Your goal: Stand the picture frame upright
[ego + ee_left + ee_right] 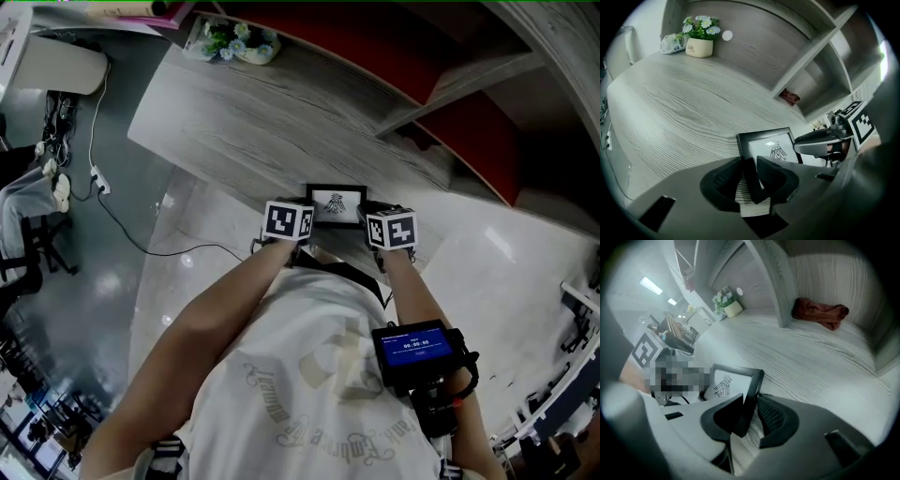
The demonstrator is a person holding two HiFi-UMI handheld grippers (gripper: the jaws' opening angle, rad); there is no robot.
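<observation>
Picture frame (pixel 336 205) sits at the near edge of the desk (pixel 281 122), with its bird drawing facing up toward the head camera. Whether it is lying flat or tilted cannot be told.

Left gripper (pixel 750 176): jaws clamped on the frame's left side bar, with the black edge pinched between both pads.

Right gripper (pixel 749 411): jaws closed on the right side bar. The tips pinch the edge, and desk grain shows in the gap further down.

The two grippers face each other across the desk's near edge.

Far back left on the desk: flower pot (pixel 699 47). In the shelf bay at the desk's back: crumpled red cloth (pixel 820 312).
</observation>
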